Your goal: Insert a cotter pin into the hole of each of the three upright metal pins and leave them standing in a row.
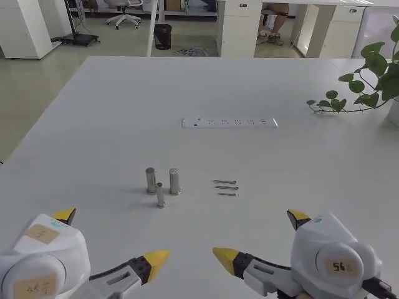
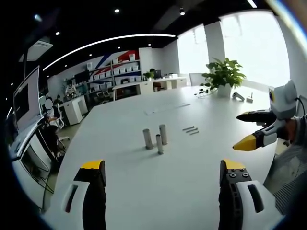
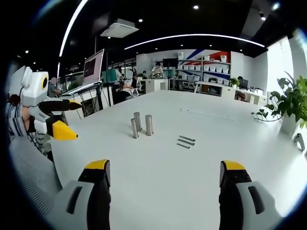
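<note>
Bright, even light covers the white tabletop [image 1: 299,180] in the sharp head view, leaving only faint, short shadows beside the metal pins [image 1: 161,187]. Both gripper views bend lines strongly toward their edges. Ceiling spots [image 3: 195,7] and a curved light strip [image 2: 120,37] glow overhead, and the window [image 2: 249,48] is blown out white.

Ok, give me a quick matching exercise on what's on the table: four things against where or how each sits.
1 metal pins
2 cotter pins
3 power strip
4 plant

A lying flat, three side by side
B leafy, at the far right edge
C upright, clustered together
D long and white, farther back, centre

Pairs: 1-C, 2-A, 3-D, 4-B.
</note>
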`<state>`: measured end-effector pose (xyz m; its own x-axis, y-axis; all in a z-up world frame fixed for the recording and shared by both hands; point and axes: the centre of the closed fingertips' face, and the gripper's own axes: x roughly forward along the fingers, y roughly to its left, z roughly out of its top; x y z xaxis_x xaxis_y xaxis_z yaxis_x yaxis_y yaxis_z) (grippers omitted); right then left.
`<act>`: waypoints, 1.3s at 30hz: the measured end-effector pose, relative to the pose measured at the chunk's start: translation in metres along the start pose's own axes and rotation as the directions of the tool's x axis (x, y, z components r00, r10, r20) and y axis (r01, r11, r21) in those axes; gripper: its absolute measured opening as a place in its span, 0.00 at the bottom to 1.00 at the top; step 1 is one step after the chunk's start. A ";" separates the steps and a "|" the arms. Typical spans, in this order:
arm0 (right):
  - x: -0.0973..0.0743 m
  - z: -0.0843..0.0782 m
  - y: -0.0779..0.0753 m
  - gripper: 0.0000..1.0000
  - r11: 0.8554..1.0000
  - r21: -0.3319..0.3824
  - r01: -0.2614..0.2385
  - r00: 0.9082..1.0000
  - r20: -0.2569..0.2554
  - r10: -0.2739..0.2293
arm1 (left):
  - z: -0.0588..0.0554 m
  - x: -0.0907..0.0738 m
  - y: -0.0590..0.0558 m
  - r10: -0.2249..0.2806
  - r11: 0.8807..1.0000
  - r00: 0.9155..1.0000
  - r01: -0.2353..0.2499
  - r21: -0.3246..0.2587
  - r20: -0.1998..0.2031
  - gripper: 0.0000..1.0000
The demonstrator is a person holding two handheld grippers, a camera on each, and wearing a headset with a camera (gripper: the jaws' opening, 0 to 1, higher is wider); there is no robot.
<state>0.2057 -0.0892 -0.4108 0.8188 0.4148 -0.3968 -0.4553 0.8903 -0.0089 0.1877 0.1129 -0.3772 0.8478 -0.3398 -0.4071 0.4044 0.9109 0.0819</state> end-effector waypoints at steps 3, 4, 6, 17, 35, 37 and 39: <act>-0.001 0.002 -0.002 0.92 1.000 0.003 0.005 1.000 0.007 -0.005 | 0.000 0.000 0.001 0.001 1.000 1.000 -0.001 0.003 -0.001 0.98; -0.001 0.002 -0.003 0.92 1.000 0.006 0.005 1.000 0.007 -0.005 | 0.000 0.000 0.001 0.001 1.000 1.000 -0.001 0.003 -0.002 0.98; -0.002 0.002 -0.003 0.89 1.000 0.010 0.003 1.000 0.007 -0.004 | 0.001 0.000 0.001 -0.001 1.000 1.000 0.001 0.010 0.000 0.98; 0.017 0.023 0.014 0.71 0.995 -0.031 -0.095 0.995 0.032 0.096 | 0.004 0.003 -0.001 -0.017 1.000 1.000 0.017 0.012 0.004 0.96; 0.091 0.038 0.059 0.43 0.947 -0.086 -0.309 0.951 0.005 0.311 | 0.008 0.007 0.007 -0.010 1.000 1.000 0.010 -0.006 0.024 0.95; 0.100 0.039 0.062 0.43 0.943 -0.085 -0.322 0.946 0.007 0.324 | 0.008 0.008 0.008 -0.011 1.000 1.000 0.011 -0.009 0.024 0.95; 0.110 0.038 0.065 0.42 0.938 -0.095 -0.333 0.942 0.004 0.335 | 0.006 0.009 0.009 -0.008 1.000 1.000 0.009 -0.013 0.023 0.95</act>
<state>0.2793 0.0213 -0.4197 0.6202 0.6902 -0.3728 -0.7335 0.6788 0.0364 0.2014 0.1167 -0.3744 0.8520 -0.3526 -0.3870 0.4072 0.9109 0.0664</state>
